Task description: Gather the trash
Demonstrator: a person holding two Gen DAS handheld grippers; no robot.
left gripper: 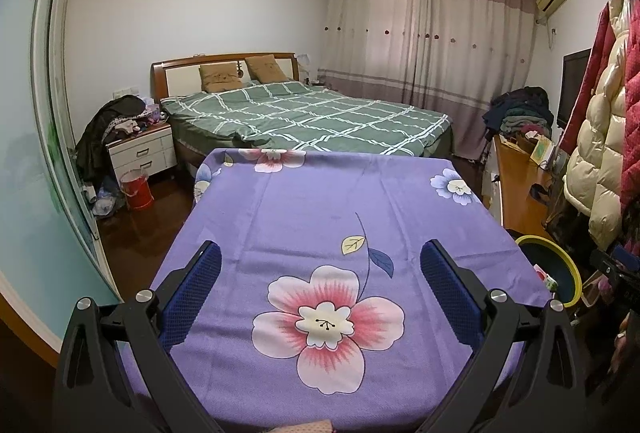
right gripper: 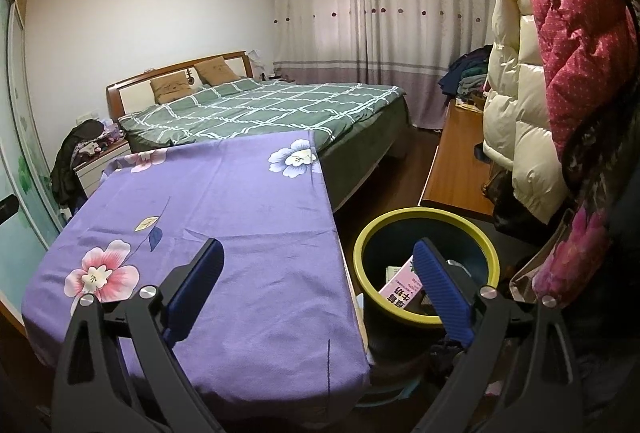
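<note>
Both grippers are spread wide w/ nothing between the blue pads. Left gripper (left gripper: pixel 320 265) hangs over the purple floral cloth (left gripper: pixel 320 201) on the table, big pink flower print right under it, not touching anything afaict. Right gripper (right gripper: pixel 318 265) is just as wide apart, empty too: its left finger sits over the cloth's right edge, its right finger (right gripper: pixel 440 293) over the trash bin (right gripper: pixel 486 239).

The bin is on the floor just beside the table's right side, dark inside w/ a yellow-green rim. Inside it there's a pink and white carton (right gripper: pixel 402 289) w/ printed characters, lying tilted, long axis running from the near rim up and right toward the bin's middle, partly hidden behind the right finger. Some other bits are in there next to it but too dark to tell what.

From the left wrist cam you only catch the bin's rim at the table's right edge, w/ a scrap of pink/white stuff peeking out.
</note>
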